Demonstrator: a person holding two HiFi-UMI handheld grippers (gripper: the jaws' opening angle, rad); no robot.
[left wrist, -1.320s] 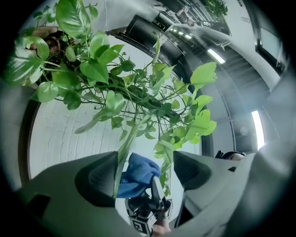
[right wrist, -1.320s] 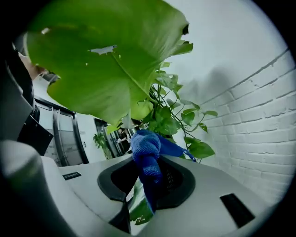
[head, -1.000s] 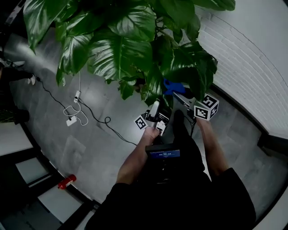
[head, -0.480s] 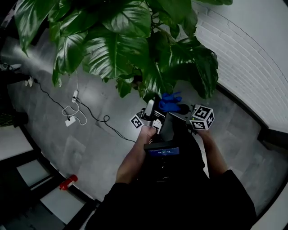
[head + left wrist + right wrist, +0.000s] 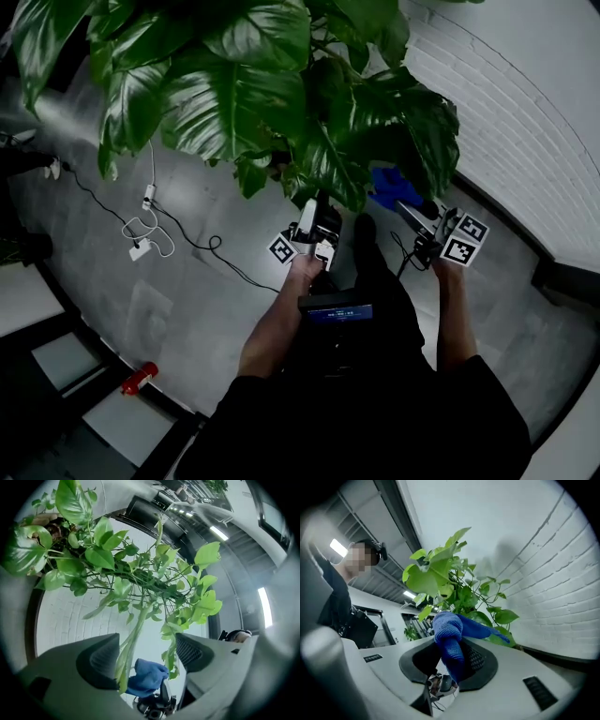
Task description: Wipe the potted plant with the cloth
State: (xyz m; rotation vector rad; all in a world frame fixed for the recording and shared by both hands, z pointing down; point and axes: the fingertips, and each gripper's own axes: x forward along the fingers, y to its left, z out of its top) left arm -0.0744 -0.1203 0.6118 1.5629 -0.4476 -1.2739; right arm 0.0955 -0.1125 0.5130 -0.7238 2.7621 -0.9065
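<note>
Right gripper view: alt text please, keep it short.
The right claw is clamped on a blue cloth, which bunches up above the jaws. Behind it rises a leafy green plant beside a white brick wall; a person in dark clothes is at the left.

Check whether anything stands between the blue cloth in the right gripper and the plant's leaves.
Nothing visible does. The right gripper clamps the blue knitted cloth, and the potted plant's broad green leaves hang just beyond it.
</note>
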